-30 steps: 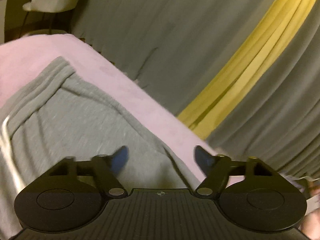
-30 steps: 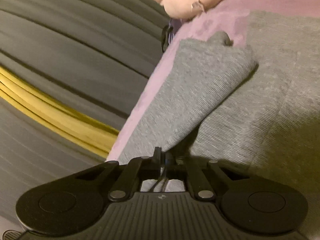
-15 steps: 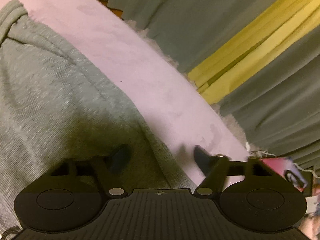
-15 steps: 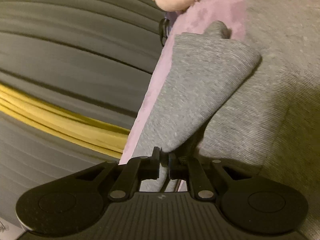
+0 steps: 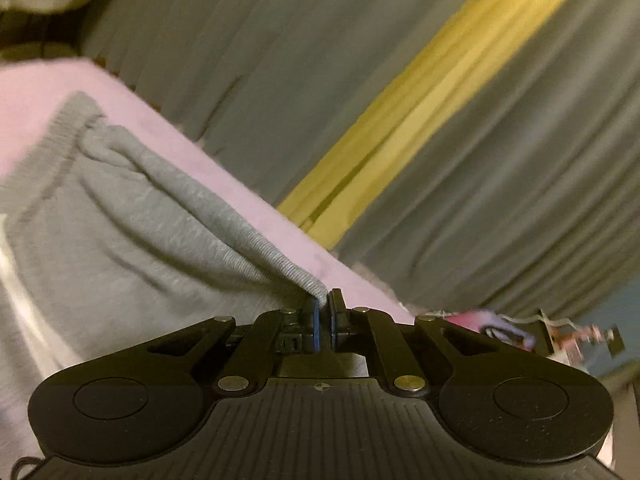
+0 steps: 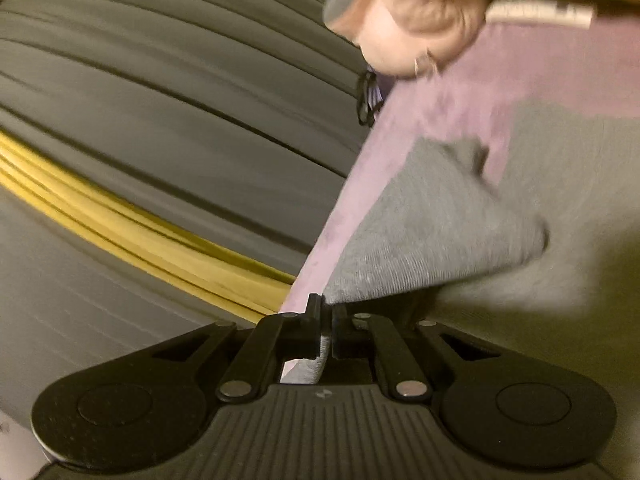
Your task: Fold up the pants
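Grey knit pants (image 5: 120,240) lie on a pink cover (image 5: 248,200). In the left wrist view my left gripper (image 5: 324,304) is shut on the pants' edge and lifts it into a taut ridge running to the far left. In the right wrist view the pants (image 6: 440,232) show again. My right gripper (image 6: 326,312) is shut on another edge, raised off the pink cover (image 6: 440,92), with a flap draping over the fabric below.
Grey curtains with a yellow stripe (image 5: 420,100) hang just past the cover's edge; they also show in the right wrist view (image 6: 140,232). A pink soft toy (image 6: 412,20) lies at the far end. Small clutter (image 5: 520,328) sits at the right.
My left gripper was open above the pants; it has shut on the edge and raised it. My right gripper stays shut on its edge and has lifted it slightly.
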Demonstrator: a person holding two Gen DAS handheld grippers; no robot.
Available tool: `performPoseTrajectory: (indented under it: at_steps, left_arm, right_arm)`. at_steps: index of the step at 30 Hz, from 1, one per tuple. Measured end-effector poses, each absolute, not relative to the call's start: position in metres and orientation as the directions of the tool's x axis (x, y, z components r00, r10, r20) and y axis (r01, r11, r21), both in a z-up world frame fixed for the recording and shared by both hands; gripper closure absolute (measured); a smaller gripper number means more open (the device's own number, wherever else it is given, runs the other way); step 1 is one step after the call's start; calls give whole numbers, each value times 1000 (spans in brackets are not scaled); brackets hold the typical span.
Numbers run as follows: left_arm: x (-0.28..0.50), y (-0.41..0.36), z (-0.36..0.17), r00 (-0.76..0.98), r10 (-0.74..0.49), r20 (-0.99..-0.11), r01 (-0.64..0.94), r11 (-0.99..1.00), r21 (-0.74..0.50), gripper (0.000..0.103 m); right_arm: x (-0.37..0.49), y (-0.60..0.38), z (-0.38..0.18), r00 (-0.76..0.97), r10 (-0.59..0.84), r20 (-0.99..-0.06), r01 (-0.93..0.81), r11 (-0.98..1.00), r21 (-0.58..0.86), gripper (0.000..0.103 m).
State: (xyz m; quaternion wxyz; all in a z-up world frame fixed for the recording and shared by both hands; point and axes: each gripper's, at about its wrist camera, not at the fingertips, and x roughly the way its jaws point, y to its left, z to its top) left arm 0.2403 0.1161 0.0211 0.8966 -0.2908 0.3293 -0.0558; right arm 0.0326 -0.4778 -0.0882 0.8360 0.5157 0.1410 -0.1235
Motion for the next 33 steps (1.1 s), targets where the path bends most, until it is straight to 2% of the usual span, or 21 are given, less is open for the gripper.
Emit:
performPoseTrajectory:
  at_steps: [3,8,10,12,13,14,15,16,17,19,24,28,30,33]
  left_arm:
    - [169,128,15,764,-312,-565,-82,822,-564,96]
    - [68,150,-30,726,-300,-618,-197,771,-606,98]
    - [50,152,-49,708,-251,-661,-233,800,-553,98]
    - [63,160,-64,700,-186,-689,-266,828,-493,88]
    - [66,164,-63,709,-173,-684,-275,824,-495,71]
    - [74,167,-65,724,-161,-671,-282,818,-501,43]
    - [84,170,-59,755,-145,-639,-273,817,-508,27]
    - [92,174,-53,783,-120,-610,-257,831,-494,8]
    - [96,174,-49,803,-78,-591,-257,850,-461,7]
    - [119,176,-45,820,-46,-570,-235,881,-410,7]
    - [168,178,-66,764,17,-645,-302,892,-335,8]
    - [182,186,-77,740,37,-671,-328,891,-313,15]
    - [176,190,-78,734,19,-679,-323,888,-326,20]
    - [196,197,-85,703,-21,-711,-349,861,-371,39]
  right_arm:
    - [-10,-485,-68,922,-77,-380,369,477,798,99]
    - [-84,-497,-53,887,-189,-421,457,489,743,99]
    - [-95,-501,-62,852,-194,-486,515,483,709,98]
    - [-90,-504,-80,818,-122,-563,547,471,693,97]
    - [-88,-504,-90,796,-105,-597,571,461,680,94]
    - [-83,-501,-96,785,-91,-612,577,466,671,91]
    - [-78,-499,-102,777,-76,-625,580,471,664,86]
    - [-73,-498,-105,769,-70,-635,588,467,661,74]
    - [-71,-494,-109,773,-67,-631,584,465,665,62]
    - [-67,-492,-116,779,-62,-624,576,463,673,53]
    - [-56,-505,-134,782,-74,-618,595,382,707,53]
    - [-56,-517,-144,812,-77,-578,568,331,754,52]
    - [-48,-522,-146,830,-71,-554,545,318,776,51]
    - [-36,-525,-154,834,-63,-548,542,281,792,55]
